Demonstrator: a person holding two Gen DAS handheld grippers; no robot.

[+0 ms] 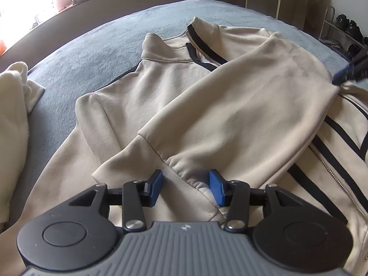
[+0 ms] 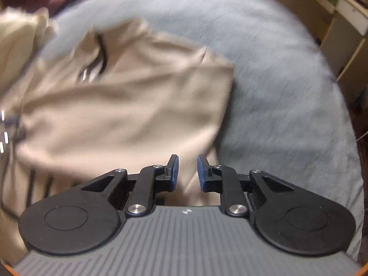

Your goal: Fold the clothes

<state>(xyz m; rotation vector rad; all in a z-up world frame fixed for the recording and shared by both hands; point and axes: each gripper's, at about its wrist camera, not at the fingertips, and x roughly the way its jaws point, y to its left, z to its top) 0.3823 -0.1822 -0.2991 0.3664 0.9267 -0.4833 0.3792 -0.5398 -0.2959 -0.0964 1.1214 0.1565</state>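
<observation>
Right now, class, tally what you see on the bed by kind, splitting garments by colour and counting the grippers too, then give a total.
beige jacket: 1
cream garment: 1
grippers: 2, the left gripper and the right gripper
Total: 4

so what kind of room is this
Most likely a bedroom: the beige jacket lies on a bed with a grey-blue blanket, and a shoe rack stands by the wall.
</observation>
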